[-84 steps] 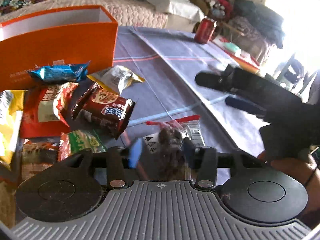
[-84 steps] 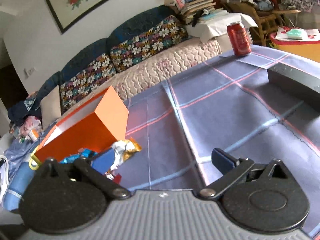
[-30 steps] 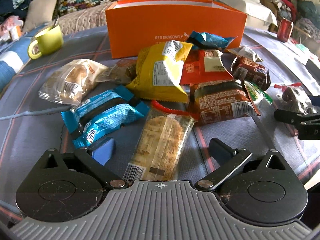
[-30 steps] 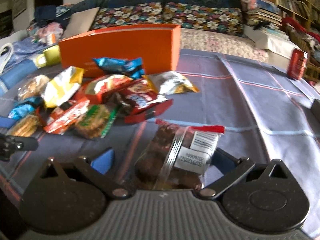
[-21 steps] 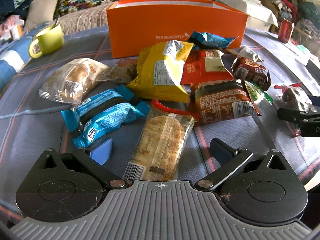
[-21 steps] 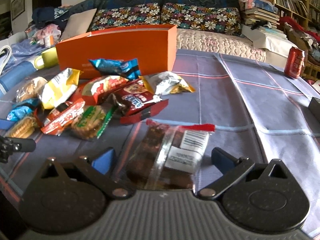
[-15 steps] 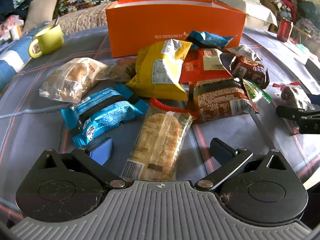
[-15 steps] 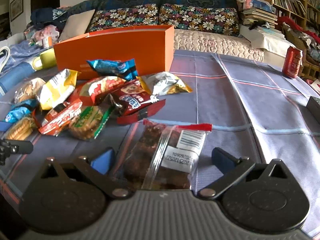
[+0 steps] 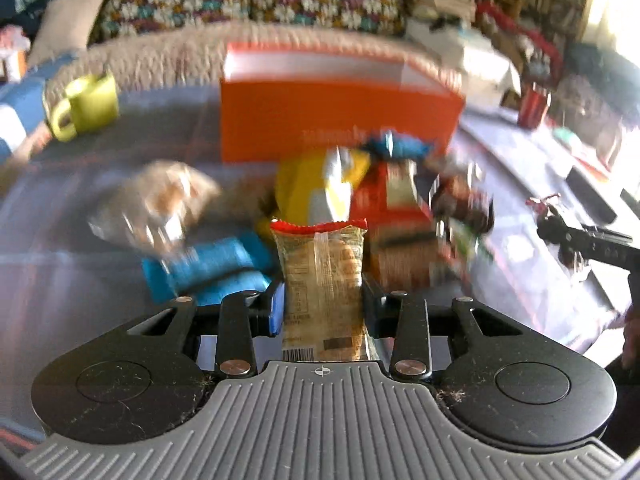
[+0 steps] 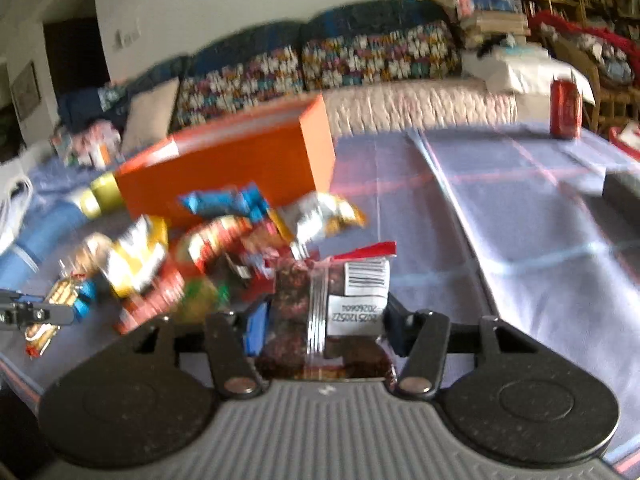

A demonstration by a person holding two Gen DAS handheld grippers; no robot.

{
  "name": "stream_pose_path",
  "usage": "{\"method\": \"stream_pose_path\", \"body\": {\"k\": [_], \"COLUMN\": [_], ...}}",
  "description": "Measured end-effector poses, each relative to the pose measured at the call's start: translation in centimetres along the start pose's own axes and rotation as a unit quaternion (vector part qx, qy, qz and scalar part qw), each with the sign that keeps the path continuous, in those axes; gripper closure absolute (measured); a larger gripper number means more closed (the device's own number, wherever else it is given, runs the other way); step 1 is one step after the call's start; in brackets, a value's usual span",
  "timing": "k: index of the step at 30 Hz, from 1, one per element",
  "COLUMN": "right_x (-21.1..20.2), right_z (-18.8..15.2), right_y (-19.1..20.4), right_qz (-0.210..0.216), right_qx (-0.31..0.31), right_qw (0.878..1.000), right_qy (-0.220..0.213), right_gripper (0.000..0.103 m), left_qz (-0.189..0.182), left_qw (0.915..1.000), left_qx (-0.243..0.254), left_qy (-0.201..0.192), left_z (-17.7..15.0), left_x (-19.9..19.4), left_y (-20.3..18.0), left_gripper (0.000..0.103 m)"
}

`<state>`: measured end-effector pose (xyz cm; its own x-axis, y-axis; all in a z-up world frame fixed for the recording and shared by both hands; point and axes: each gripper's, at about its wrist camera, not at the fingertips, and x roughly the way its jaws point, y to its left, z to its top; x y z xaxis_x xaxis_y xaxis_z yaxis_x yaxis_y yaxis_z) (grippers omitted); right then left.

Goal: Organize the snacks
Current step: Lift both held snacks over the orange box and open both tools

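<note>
Sitting clamped between each gripper's fingers (image 9: 277, 308): cracker packet (image 9: 322, 280), brownie bag (image 10: 320, 312).

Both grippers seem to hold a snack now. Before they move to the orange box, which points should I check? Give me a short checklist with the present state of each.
1. Left gripper shut on the cracker packet: ok.
2. Right gripper shut on the dark snack bag: ok.
3. Orange box open at the top: ok.
4. Room inside the box: cannot tell, its interior is hidden.
5. Both packets lifted off the table: cannot tell, the pictures are blurred.
6. Snack pile lies between the grippers and the box: not ok for a low path.
</note>
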<state>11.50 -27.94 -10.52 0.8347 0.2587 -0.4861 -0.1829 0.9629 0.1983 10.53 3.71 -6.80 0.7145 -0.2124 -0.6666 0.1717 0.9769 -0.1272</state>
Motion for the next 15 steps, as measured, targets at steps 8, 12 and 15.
{"method": "stream_pose_path", "body": {"k": [8,12,15], "right_x": [3.7,8.4,12.2], "right_z": [9.8,14.1,16.5], "right_y": [3.1,4.2,4.9], "right_qz": [0.031,0.043,0.051], "right_qx": [-0.073,-0.088,-0.1], "right_qw": [0.995,0.992,0.991], "right_qy": [-0.068,-0.074,-0.067], "right_gripper": [0.045,0.045,0.045], "left_qz": [-0.008,-0.016,-0.017], "left_qw": [0.9972,0.9967,0.997], "left_qx": [0.015,0.007,0.002], "left_qy": [-0.072,-0.079,-0.075], "left_z": [9.4,14.8,18.1], "left_x": [0.8,4.3,7.6], "left_y": [-0.1,0.0,0.1], "left_gripper": [0.1,0.1,0.1]}}
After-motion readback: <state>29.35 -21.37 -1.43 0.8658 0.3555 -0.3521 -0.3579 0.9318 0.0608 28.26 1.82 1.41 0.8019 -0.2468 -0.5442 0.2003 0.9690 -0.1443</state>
